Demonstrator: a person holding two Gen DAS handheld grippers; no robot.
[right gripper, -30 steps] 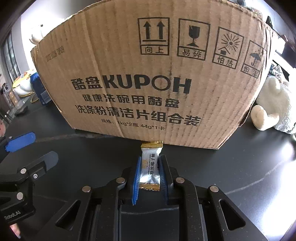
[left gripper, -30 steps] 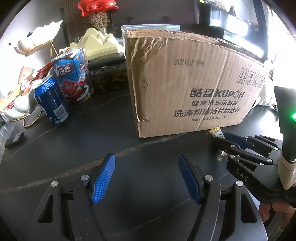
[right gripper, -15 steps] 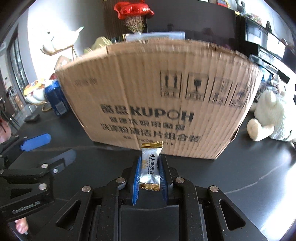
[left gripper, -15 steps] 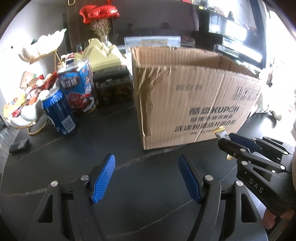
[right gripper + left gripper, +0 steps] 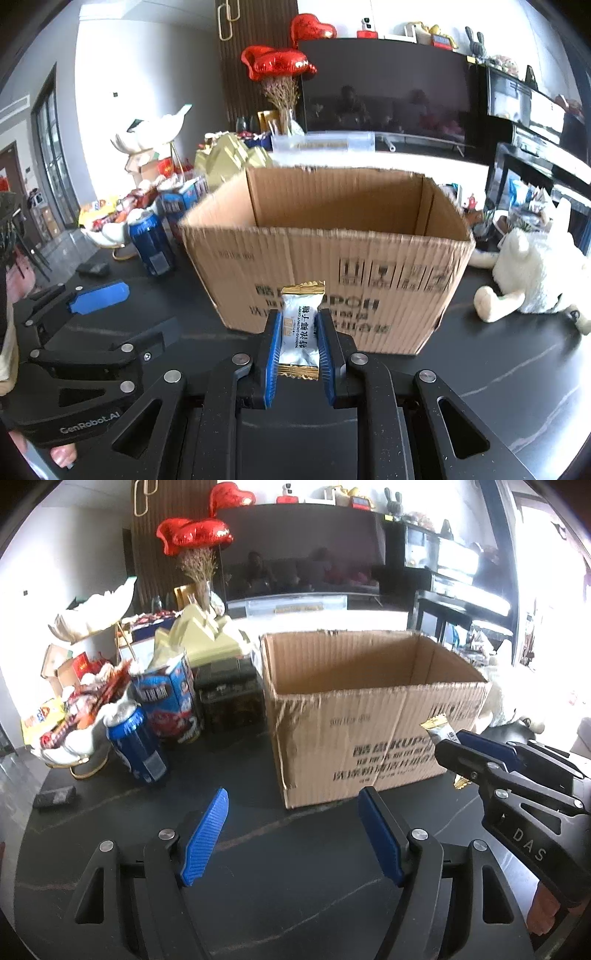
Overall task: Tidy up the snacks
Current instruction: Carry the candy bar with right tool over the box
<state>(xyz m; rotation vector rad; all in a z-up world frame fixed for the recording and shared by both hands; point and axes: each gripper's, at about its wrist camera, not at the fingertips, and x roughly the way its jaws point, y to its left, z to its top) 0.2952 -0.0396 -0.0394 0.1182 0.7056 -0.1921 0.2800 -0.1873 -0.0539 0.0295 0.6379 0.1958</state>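
Two grippers are in view above a dark table [image 5: 110,849] with thin pale veins. At the far left of the left wrist view, a white dish on a gold stand [image 5: 79,744] holds many small snack packets. Just to its right a blue drink can [image 5: 136,747] stands upright, and behind the can there is a blue snack carton [image 5: 168,701] with a red character on it. Next to the carton sits a dark tin box [image 5: 229,701], close to the left wall of the cardboard box.

The left gripper [image 5: 293,836] has its two blue pads far apart, and nothing is between them. It hangs over the bare table in front of the near left corner of the cardboard box [image 5: 369,731]. This box is open at the top, and its inside floor cannot be seen from here.

The right gripper [image 5: 299,349] is closed on a white coconut candy [image 5: 300,328] with gold crimped ends. The candy stands upright between the blue pads and its upper end rises above them. It is held in the air in front of the box's printed near wall, below the rim, and outside the box. At the far right, a white plush toy [image 5: 532,280] lies on the table beside the box.
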